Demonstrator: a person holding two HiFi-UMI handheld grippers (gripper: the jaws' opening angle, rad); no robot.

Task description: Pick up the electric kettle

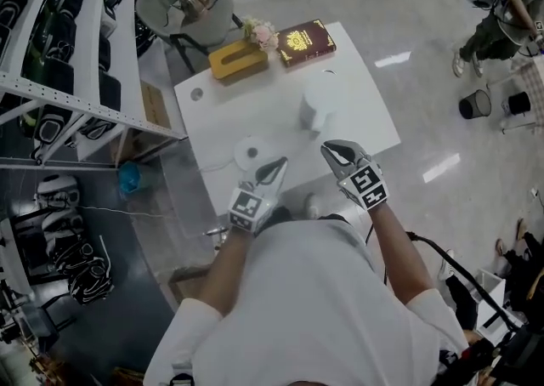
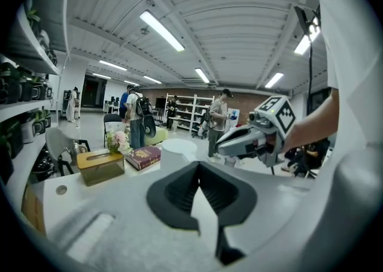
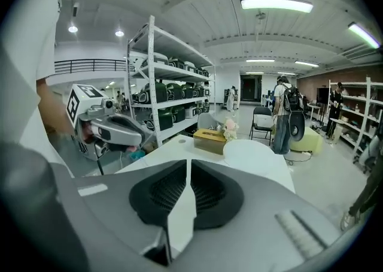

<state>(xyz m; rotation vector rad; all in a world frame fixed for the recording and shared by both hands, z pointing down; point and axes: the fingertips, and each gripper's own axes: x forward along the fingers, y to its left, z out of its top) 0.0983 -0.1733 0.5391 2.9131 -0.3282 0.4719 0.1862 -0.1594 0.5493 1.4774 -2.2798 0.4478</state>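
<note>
While the electric kettle (image 1: 321, 105) stands on the table (image 1: 255, 112), the left tongs (image 1: 275, 168) hover over the table's near edge, closed and empty; the right tongs (image 1: 334, 153) are a slit apart, empty.

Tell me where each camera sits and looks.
Head view: on the head, looking down at table, kettle; shirt, arms, left gripper, right gripper show.
Left gripper view: on the left gripper, looking across the table; own jaws, right gripper show.
Right gripper view: on the right gripper, likewise; own jaws, left gripper show.
All share the kettle.
</note>
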